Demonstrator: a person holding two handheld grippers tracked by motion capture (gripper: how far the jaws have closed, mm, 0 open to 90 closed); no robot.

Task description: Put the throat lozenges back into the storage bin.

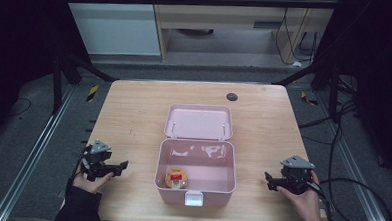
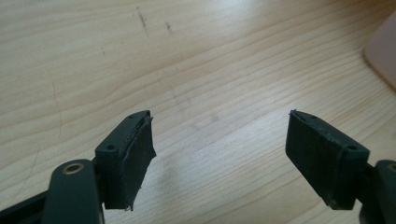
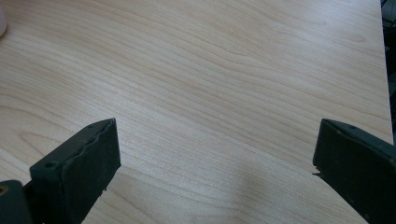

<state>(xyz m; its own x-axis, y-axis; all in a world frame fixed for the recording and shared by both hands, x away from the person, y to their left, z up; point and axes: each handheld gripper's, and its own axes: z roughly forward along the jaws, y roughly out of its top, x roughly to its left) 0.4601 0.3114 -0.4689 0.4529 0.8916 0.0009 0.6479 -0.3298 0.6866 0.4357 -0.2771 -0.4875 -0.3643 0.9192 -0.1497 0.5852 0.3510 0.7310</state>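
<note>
Pink box (image 1: 195,178) open mid-tabletop (image 1: 134,113), lid (image 1: 199,122) back; snack pack (image 1: 176,178) already inside, front-left corner; left gripper (image 1: 123,165) and right gripper (image 1: 267,178) flank box, jaws apart, empty; likely left: shut lid.

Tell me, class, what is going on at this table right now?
A person holds a hand-held gripper in each hand at a wooden table. The left hand-held gripper and the right hand-held gripper both rest low, one on each side of an open pink box, with jaws apart and nothing between them. A small packaged item lies inside the box, whose lid is folded back.
</note>
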